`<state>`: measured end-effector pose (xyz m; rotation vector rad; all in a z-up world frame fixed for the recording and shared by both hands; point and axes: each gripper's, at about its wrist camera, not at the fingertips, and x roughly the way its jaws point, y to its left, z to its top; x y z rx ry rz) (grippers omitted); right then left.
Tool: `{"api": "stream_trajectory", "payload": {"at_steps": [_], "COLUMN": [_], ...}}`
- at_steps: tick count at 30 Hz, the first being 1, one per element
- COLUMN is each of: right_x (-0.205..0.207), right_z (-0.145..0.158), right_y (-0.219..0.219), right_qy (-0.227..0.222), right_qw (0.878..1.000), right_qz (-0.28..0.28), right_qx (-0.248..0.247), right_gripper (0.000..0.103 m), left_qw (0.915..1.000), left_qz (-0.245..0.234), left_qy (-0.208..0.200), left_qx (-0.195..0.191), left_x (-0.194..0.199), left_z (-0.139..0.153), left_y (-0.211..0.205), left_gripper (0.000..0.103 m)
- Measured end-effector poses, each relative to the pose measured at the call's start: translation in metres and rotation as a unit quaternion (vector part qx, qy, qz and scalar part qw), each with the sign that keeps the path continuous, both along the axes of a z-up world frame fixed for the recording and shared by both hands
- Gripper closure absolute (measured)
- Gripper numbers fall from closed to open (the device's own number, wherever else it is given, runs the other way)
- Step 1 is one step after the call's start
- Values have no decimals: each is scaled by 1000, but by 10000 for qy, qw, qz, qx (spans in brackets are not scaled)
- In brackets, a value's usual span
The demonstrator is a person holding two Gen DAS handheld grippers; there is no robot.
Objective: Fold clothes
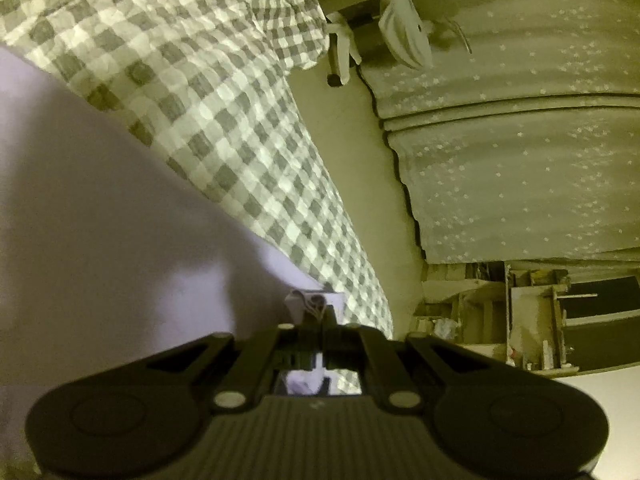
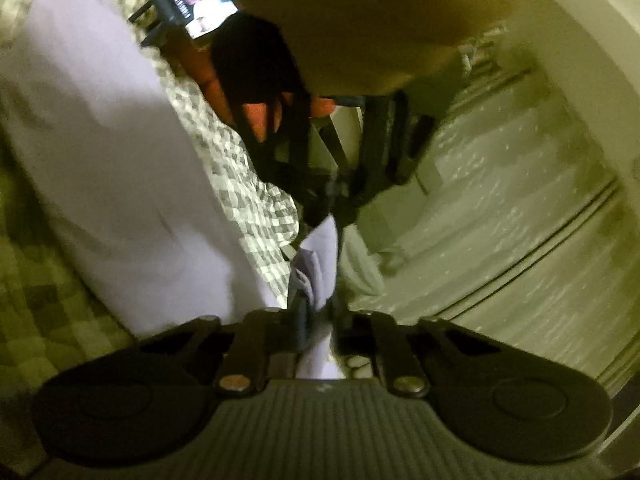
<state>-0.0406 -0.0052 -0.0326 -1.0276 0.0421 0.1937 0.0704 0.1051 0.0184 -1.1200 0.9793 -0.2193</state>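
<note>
- A bed covered by a grey-and-white checked bedspread (image 1: 224,120) is seen in both wrist views, with a curtain (image 1: 520,152) dotted with small pale flowers hung beyond it
- A pale lilac garment (image 1: 100,220) is spread across the checked bedspread and is stretched up to both grippers; in the right wrist view it is blurred
- The left gripper (image 1: 316,312) is held at the garment's edge, and its jaws are closed on a bunched corner of the lilac cloth
- The right gripper (image 2: 318,308) is shown with its jaws clamped on a gathered fold of the same garment, which is drawn through between them
- A lit phone screen (image 2: 198,0) is seen on a dark holder above the bedspread in the right wrist view
- Cluttered shelves (image 1: 520,328) are seen below the curtain
</note>
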Motion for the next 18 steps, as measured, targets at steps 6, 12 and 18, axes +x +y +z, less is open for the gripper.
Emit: {"api": "stream_trajectory", "payload": {"at_steps": [6, 12, 18], "right_x": [-18, -10, -4], "right_z": [7, 17, 28], "right_y": [0, 7, 13], "right_qy": [169, 460, 747], "right_qw": [9985, 9949, 9901], "right_qz": [333, 554, 728], "right_qx": [404, 707, 940], "right_gripper": [98, 100, 100], "left_qw": [9996, 9986, 9940], "left_qz": [132, 134, -7], "left_qy": [-52, -155, -445], "left_qx": [249, 485, 996], "left_x": [4, 8, 13], "left_z": [-2, -2, 4], "left_y": [8, 10, 8], "left_gripper": [101, 101, 101]}}
